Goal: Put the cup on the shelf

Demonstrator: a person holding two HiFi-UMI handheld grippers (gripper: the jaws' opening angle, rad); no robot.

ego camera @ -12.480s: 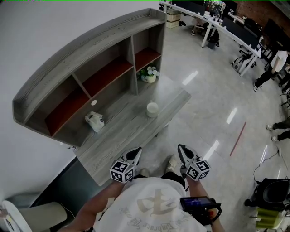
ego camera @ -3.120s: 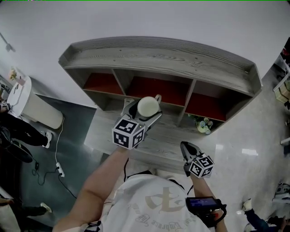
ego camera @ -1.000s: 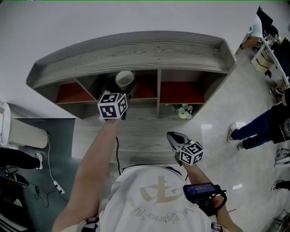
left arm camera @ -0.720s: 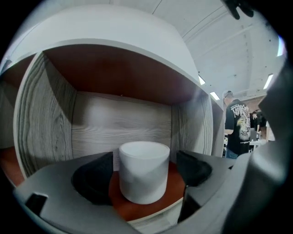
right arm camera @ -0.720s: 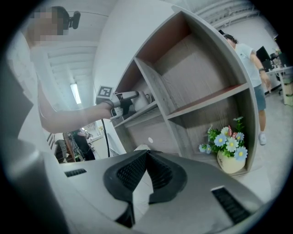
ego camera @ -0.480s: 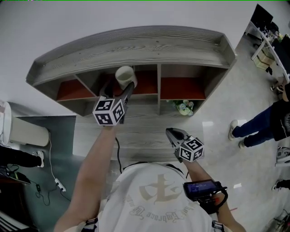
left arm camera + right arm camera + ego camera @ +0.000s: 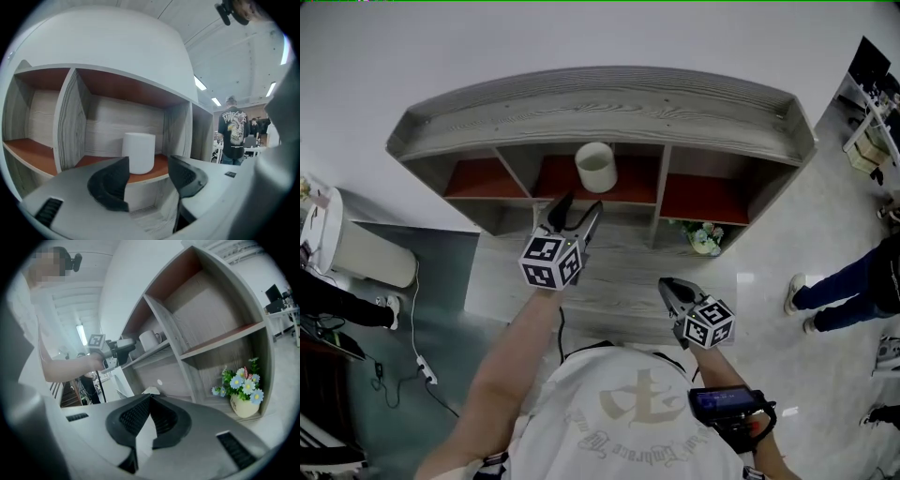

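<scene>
The white cup (image 7: 595, 167) stands upright on the red-brown board of the shelf's (image 7: 609, 98) middle compartment. My left gripper (image 7: 574, 208) hangs in front of and below it, apart from the cup. In the left gripper view the cup (image 7: 138, 152) stands beyond the left gripper's (image 7: 147, 162) jaws, which are open, have just been closing and hold nothing. My right gripper (image 7: 672, 290) stays shut and empty over the desk's front; its view also shows the right gripper (image 7: 150, 398), the cup (image 7: 148, 340) and the left gripper (image 7: 123, 346).
A small pot of flowers (image 7: 705, 239) stands on the desk (image 7: 619, 291) under the right compartment, near my right gripper. A white bin (image 7: 366, 253) sits on the floor at the left. A person (image 7: 853, 291) stands at the right.
The left gripper has pulled back towards me from the cup, which stays on the shelf board. Its jaws stand narrower than before. The right gripper has hardly moved.
</scene>
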